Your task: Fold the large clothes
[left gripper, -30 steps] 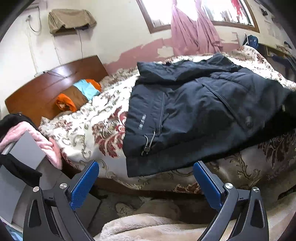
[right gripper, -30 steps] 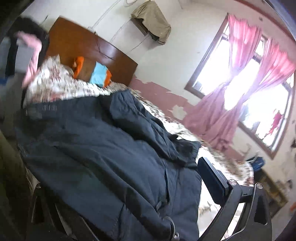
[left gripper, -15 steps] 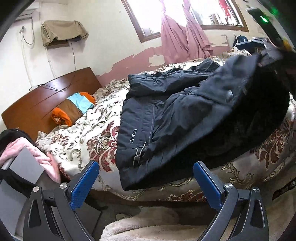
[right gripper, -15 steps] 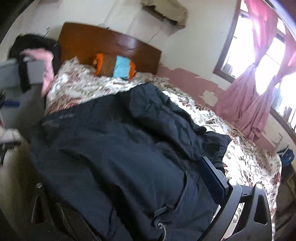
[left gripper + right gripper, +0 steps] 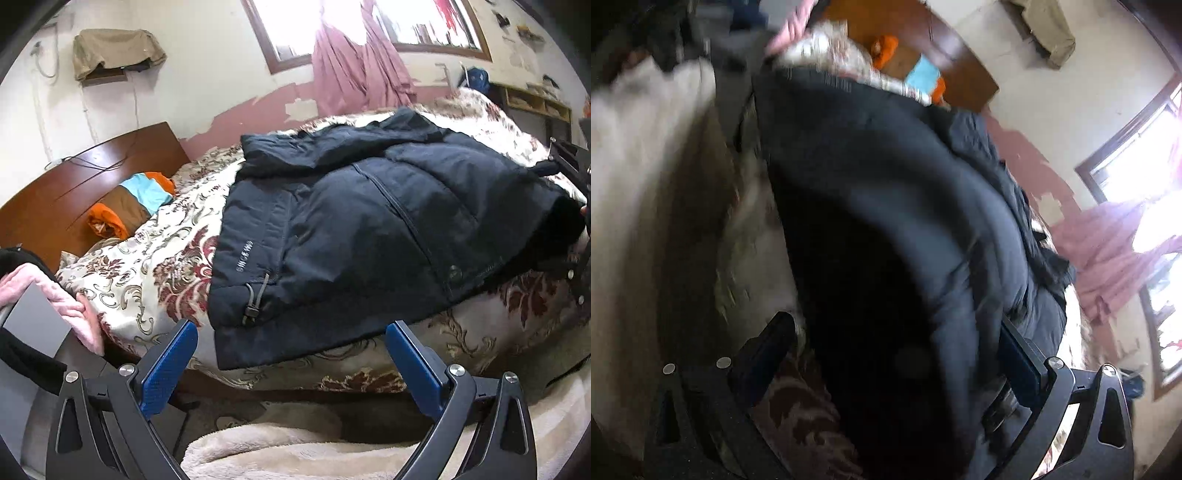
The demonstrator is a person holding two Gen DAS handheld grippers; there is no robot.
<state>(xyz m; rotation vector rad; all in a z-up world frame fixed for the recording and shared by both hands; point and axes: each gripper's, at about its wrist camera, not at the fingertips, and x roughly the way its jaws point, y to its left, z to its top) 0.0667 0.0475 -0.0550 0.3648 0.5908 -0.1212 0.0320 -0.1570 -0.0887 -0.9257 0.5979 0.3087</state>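
Note:
A large dark navy jacket (image 5: pixel 362 236) lies spread on the bed with the floral cover (image 5: pixel 159 258), its hem hanging over the near edge. My left gripper (image 5: pixel 291 354) is open and empty, just short of the hem. My right gripper (image 5: pixel 897 354) is at the jacket's right side, where it shows in the left wrist view (image 5: pixel 576 206). Its jaws stand wide apart with a thick fold of the jacket (image 5: pixel 894 229) between them. The right wrist view is blurred, and I cannot tell whether the fold is clamped.
A wooden headboard (image 5: pixel 74 184) stands at the left with an orange, brown and blue pillow (image 5: pixel 129 206). A grey chair with pink and black clothes (image 5: pixel 33 314) is at the near left. A beige fleece blanket (image 5: pixel 295 454) lies below. Pink curtains (image 5: pixel 354 70) hang at the window.
The jacket's right side, lifted half a second ago, has come back down onto the bed. The right gripper has swung and tilted, blurring its view. The left gripper stays open and moved slightly.

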